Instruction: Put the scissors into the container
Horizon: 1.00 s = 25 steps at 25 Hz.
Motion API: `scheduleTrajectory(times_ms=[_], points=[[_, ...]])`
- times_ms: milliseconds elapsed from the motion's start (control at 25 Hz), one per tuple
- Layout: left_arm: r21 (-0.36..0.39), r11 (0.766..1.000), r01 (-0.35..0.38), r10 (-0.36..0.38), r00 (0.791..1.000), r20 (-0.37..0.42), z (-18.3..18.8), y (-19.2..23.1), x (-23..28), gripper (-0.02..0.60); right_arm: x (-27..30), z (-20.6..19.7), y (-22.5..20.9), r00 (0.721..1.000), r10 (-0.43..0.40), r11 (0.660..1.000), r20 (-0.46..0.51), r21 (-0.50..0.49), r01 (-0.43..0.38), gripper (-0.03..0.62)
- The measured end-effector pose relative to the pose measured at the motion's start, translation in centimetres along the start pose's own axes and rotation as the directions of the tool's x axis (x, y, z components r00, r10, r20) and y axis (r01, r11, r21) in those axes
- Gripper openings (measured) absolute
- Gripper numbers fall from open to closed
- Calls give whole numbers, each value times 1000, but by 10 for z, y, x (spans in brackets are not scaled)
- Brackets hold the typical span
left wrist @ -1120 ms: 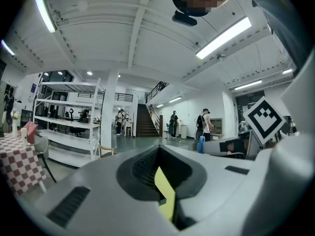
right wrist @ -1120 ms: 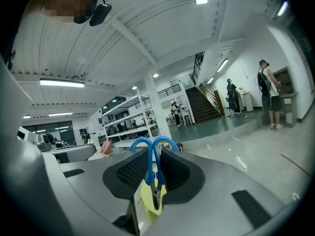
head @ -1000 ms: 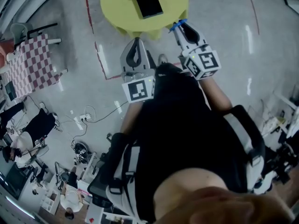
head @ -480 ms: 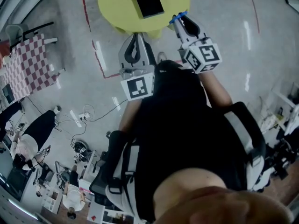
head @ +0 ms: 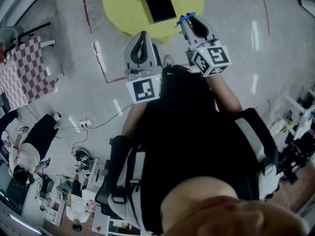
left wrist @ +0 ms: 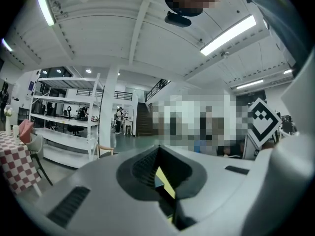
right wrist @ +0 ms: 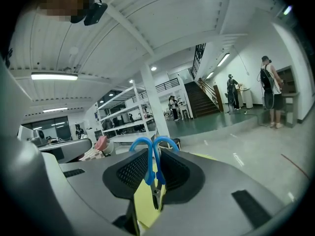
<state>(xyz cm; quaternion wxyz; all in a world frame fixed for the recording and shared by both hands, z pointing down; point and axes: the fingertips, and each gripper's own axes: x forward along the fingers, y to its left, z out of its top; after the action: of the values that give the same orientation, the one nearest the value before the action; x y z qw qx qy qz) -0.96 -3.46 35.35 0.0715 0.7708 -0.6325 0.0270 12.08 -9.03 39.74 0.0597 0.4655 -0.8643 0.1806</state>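
Note:
In the head view my right gripper [head: 188,21] is shut on the scissors [head: 185,18], whose blue handles stick out past the fingertips at the edge of the round yellow table [head: 120,6]. The container [head: 158,4], a teal box with a dark inside, stands on that table just left of and beyond the scissors. In the right gripper view the scissors [right wrist: 152,157] stand clamped between the jaws of the right gripper [right wrist: 155,183], handles up. My left gripper [head: 142,37] is shut with nothing in it, near the table's front edge; in its own view the left gripper [left wrist: 161,177] shows only a sliver of yellow.
A table with a red-checked cloth [head: 24,73] and a chair stand at the left. Red tape lines [head: 101,65] cross the grey floor. Cables and a power strip [head: 86,122] lie lower left, near seated people. White shelving [left wrist: 64,127] fills the hall's far side.
Both grippers have edged a little forward toward the yellow table. The right one still holds the scissors, now closer to the container.

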Motion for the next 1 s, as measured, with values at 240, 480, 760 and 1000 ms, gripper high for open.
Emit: scheduleTrajectory(times_ms=[240, 480, 760, 1000], points=[[-14, 1000, 19, -19, 1000, -12, -4, 19, 31, -3, 33, -8, -10, 999, -18, 1000, -40, -4, 18, 77], [-16, 999, 52, -52, 998, -36, -11, 34, 60, -3, 69, -21, -21, 996, -35, 999, -81, -11, 34, 77], [-26, 997, 79, -81, 996, -45, -20, 36, 89, -3, 99, -45, -39, 989, -60, 998, -138, -15, 59, 77], [-59, 996, 70, -74, 995, -64, -31, 49, 108, -3, 124, -79, -48, 975, -66, 998, -212, -11, 65, 77]])
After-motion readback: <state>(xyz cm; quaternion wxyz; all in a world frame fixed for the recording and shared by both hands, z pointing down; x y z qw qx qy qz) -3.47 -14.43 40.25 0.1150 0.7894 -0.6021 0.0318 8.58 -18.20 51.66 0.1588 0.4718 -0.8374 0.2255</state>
